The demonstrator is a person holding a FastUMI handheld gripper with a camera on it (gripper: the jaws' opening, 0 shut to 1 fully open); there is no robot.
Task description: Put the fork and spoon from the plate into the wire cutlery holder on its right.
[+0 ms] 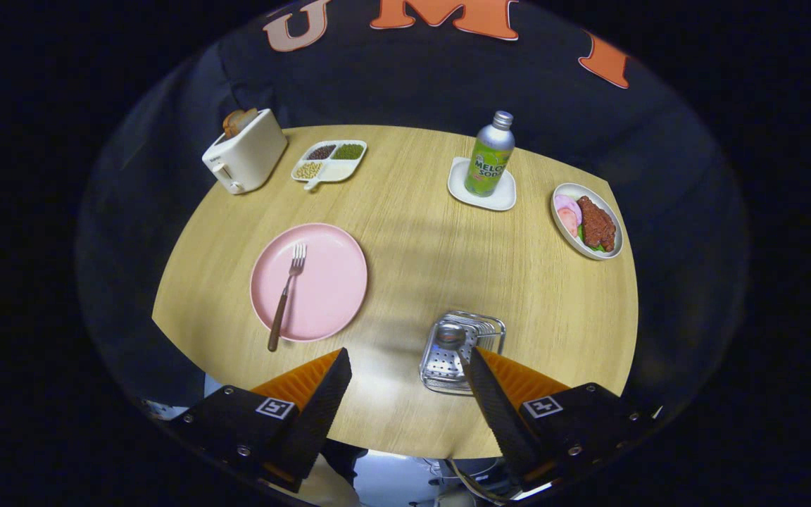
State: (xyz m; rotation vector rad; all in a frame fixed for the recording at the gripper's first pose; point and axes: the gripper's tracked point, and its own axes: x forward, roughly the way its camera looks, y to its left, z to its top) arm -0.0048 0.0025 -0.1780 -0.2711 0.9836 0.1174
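Orange-ribbed fingers (pixel 405 370) spread wide, empty, above table edge w/ wire holder (pixel 460 348) just ahead.

The gripper (pixel 405 366) is being held up above the near edge of the table (pixel 405 232). Its two fingers (pixel 321 394) are being kept wide apart, with nothing held between them. The right finger is being held just over the wire cutlery holder (pixel 458 348).

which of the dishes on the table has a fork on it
The round pink plate, just ahead of the open tool, has the fork on it. The divided tray holds beans, the oval plate meat, the small white dish a bottle.
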